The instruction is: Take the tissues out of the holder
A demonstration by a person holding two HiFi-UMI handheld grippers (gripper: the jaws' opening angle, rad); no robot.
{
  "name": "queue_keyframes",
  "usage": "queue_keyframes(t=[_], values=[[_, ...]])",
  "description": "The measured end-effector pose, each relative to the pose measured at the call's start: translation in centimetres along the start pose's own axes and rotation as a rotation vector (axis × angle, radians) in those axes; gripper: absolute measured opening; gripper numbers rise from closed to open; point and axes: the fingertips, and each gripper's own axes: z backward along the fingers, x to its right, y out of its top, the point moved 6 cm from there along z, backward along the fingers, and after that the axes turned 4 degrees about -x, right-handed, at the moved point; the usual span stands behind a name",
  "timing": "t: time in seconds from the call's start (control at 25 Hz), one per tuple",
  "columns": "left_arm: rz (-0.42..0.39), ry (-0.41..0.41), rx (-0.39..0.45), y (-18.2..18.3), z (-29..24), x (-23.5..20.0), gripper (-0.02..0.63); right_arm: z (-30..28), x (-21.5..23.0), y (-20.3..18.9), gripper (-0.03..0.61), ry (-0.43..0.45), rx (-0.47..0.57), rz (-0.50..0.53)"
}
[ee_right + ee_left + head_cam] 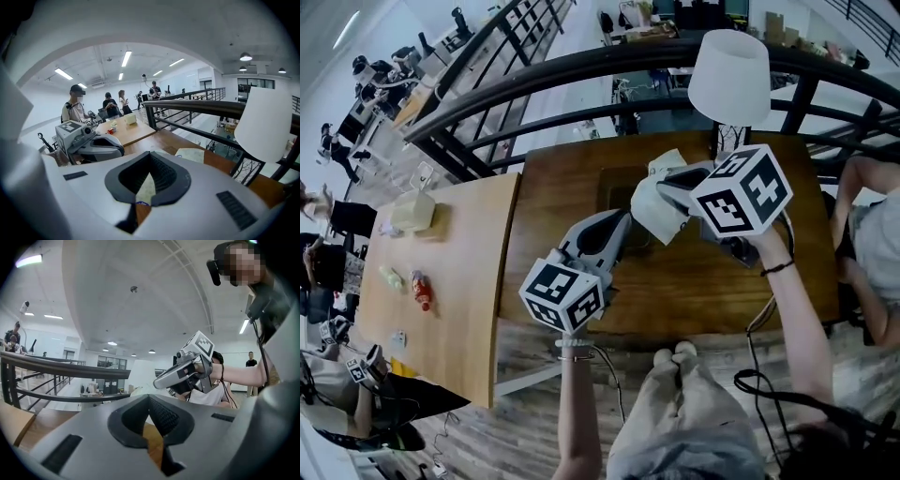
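— White tissue (654, 214): where is it?
— Pinched in the right gripper (667, 187), held above the dark wood counter (712, 291). The right gripper view shows the jaws closed tight on the pale sheet.
— And the left gripper (622, 223)?
— Low beside it, with its tips near the tissue's left edge. Its own view shows the jaws together, with nothing clamped and only brown counter below them.
— Anything else?
— A dark rectangle (617, 187) lies on the counter below the gripper tips; what it is I cannot tell. Another pale sheet or pack (190, 154) lies on the counter beyond the right gripper, near the white lamp (729, 75).
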Motion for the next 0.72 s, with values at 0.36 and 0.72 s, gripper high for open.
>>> queue_keyframes(t=[0.36,0.72], values=[[0.031,-0.110,-0.042,-2.1,-2.7,3.1,0.008,3.1,1.2,-4.3,0.011,-0.058,0.006,-0.086],[0.069,-0.197,-0.099,-4.6,-5.2,5.5,0.008,3.0,2.2,-8.6,0.011,-0.079,-0.023,-0.174]])
